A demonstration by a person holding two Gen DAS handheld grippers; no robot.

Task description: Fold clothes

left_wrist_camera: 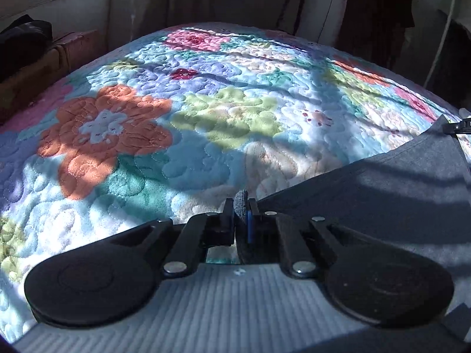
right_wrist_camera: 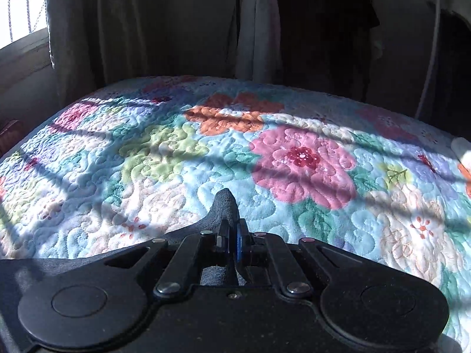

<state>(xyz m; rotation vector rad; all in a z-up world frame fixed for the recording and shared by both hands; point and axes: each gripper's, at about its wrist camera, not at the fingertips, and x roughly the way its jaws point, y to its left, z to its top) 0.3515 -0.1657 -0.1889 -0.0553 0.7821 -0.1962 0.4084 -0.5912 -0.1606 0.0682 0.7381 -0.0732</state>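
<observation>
Where tongs point(left_wrist_camera: 241, 211) pinch cloth point(left_wrist_camera: 382, 176): floral quilt point(left_wrist_camera: 176, 117)

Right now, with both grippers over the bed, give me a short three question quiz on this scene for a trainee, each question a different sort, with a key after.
1. True or false: the left gripper is shut on a pinch of the gray garment.
2. Multiple choice: what lies under the garment? A) a bare wooden floor B) a floral quilt C) a metal tray
3. Fill in: in the right wrist view, the right gripper holds a peak of gray cloth that pokes up ______ its fingertips.

Key
1. True; cloth is bunched between the closed fingers.
2. B; the quilt shows orange, pink and green flowers.
3. Between, and rising past them.
</observation>
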